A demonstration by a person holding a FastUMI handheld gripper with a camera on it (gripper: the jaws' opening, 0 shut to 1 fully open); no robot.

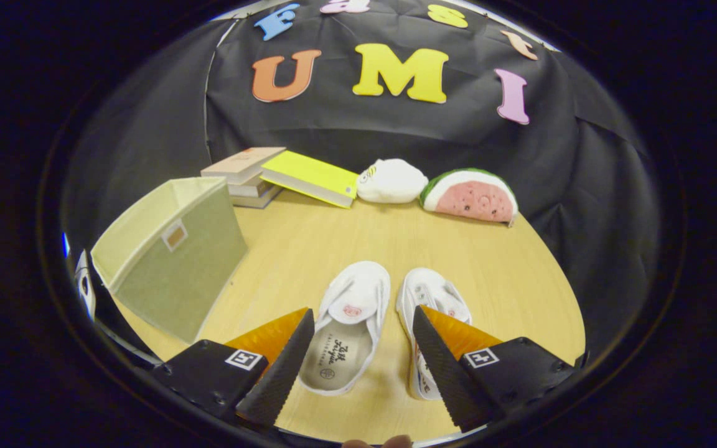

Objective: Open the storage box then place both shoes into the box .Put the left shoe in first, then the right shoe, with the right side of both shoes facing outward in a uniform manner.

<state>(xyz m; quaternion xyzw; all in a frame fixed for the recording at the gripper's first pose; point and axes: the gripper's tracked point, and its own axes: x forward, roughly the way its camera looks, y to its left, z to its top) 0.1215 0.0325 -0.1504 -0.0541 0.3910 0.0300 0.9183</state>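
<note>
Two white shoes lie side by side on the wooden table [489,261], toes pointing away from me. The left shoe [349,326] sits between my fingers, its heel close to the left finger [281,367]. The right shoe [430,317] is partly covered by the right finger [442,367]. My gripper [363,318] hovers above them, open, holding nothing. The pale green fabric storage box [175,252] stands to the left beyond the left finger, its open top tilted away to the left.
At the back of the table lie a stack of books [246,177] with a yellow-green book [312,177] leaning on it, a white plush toy [391,180] and a watermelon-slice plush [470,196]. Bare tabletop lies between the shoes and these.
</note>
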